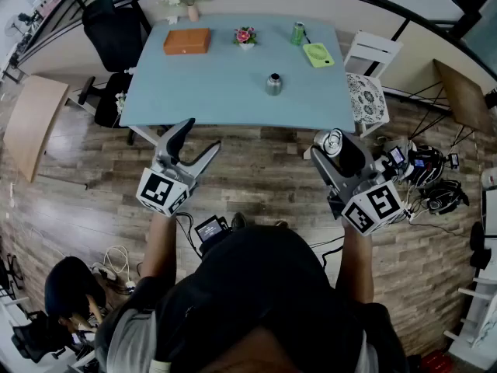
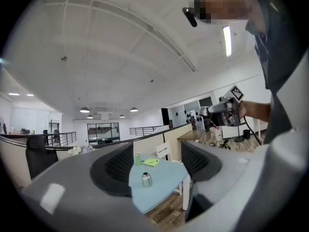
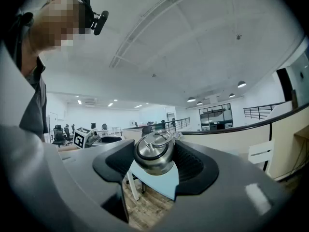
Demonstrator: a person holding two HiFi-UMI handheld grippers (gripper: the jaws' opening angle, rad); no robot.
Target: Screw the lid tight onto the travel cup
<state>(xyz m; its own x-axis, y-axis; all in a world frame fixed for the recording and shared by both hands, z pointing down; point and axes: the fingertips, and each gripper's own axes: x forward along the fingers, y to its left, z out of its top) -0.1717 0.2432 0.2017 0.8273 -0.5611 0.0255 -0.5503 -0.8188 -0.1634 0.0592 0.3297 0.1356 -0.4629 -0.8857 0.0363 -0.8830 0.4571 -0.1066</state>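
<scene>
Your right gripper (image 3: 154, 161) is clamped on the lid (image 1: 332, 141), ring handle facing up, so it looks ready to go straight down onto the thread. Your left gripper (image 1: 198, 138) is spread wide with nothing in it, I'd guess free to steady the body. Both hang over the floor, short of the bench (image 1: 178, 92). The travel cup (image 1: 273, 84) stands upright toward the near edge, well apart from the orange box (image 1: 186, 41), flowers (image 1: 245, 36) and green can (image 1: 297, 33). There's plenty of bare top around it, so only the bench's front edge needs minding.
</scene>
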